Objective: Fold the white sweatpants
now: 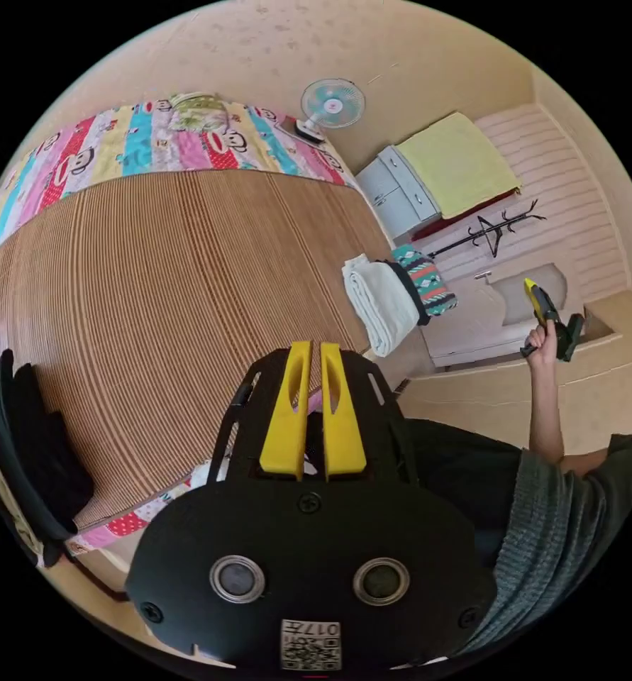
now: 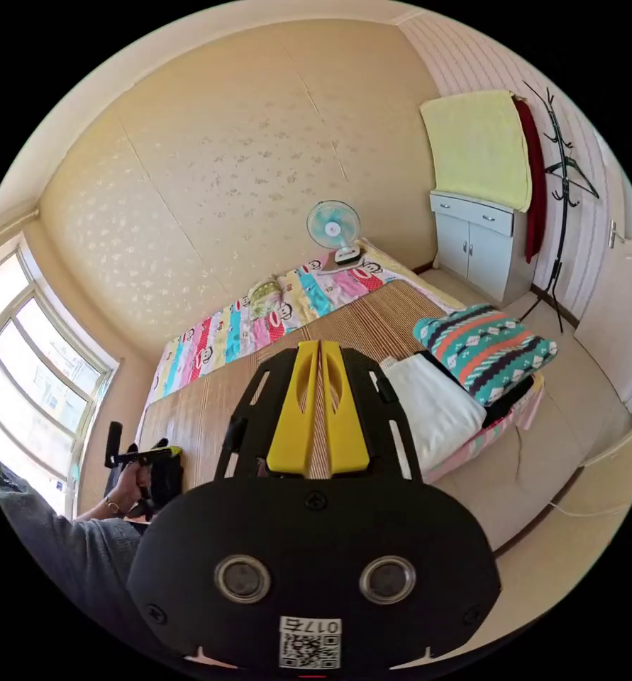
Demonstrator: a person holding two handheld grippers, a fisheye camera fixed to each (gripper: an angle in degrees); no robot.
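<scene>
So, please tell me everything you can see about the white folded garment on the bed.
The white folded garment looks like soft, thick cloth, folded into a neat oblong bundle with rounded fold edges. It lies flat near the edge of the striped bed mat, apart from both tongs. Beside it, touching or almost touching, sits a folded teal patterned blanket with a dark item between them. In the left gripper view the garment shows several stacked layers.

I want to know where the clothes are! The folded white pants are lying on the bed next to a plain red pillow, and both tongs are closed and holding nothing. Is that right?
Almost. The thing beside the folded white pants is not plain red: it is a patterned bundle in teal, orange and black, as the right gripper view shows. The pants do lie on the bed, and both the left tongs and right tongs are closed and holding nothing.
</scene>
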